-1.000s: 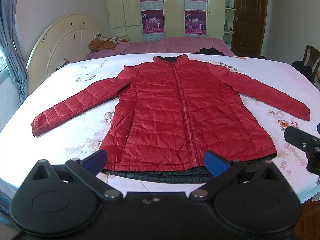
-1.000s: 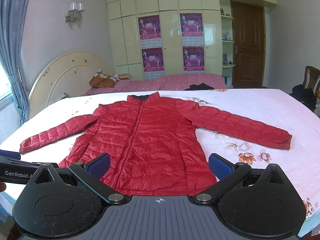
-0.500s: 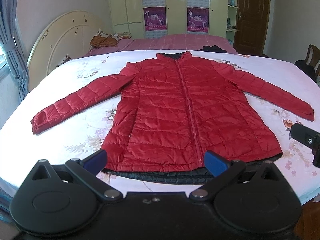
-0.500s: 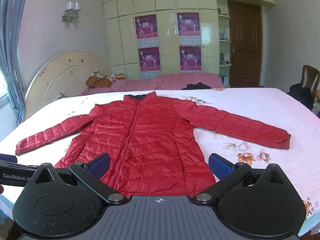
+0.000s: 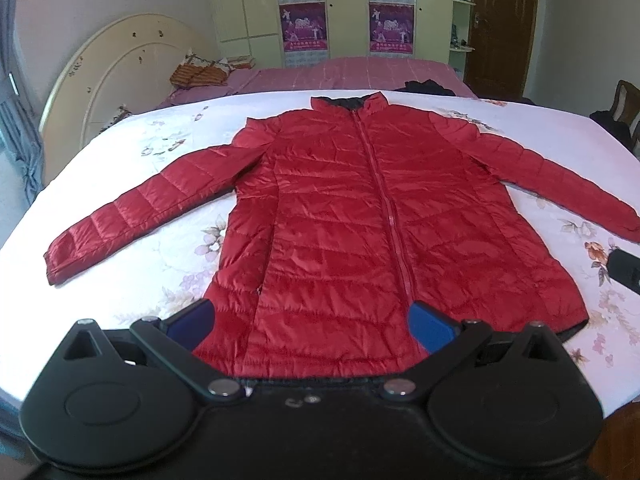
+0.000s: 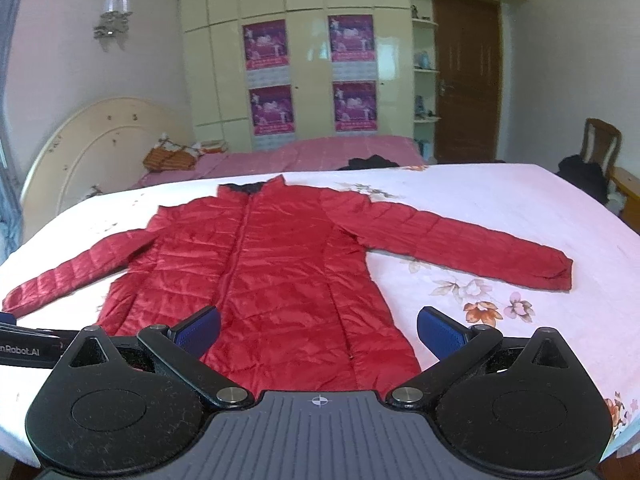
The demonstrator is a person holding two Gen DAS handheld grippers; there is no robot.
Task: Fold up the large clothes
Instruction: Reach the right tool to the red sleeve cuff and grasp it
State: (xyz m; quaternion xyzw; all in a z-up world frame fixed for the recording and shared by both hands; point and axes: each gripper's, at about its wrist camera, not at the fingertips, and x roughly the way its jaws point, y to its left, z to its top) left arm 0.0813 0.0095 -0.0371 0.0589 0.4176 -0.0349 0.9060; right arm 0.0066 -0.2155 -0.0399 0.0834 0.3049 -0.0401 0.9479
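Hovering over red jacket (image 5: 352,216) hem, left gripper (image 5: 310,326) spread wide (empty), right gripper (image 6: 318,330) likewise, holding nothing

The jacket (image 5: 360,232) lies flat on the bed sheet (image 5: 132,280), its hem just ahead of the left gripper (image 5: 310,326) and its collar at the far end, one sleeve stretched out to each side. Ahead of the right gripper (image 6: 318,334) the hem sits between the spread fingers and slightly to the left. Beyond the collar stands a second bed (image 6: 320,152), with a wardrobe (image 6: 312,60) behind it.
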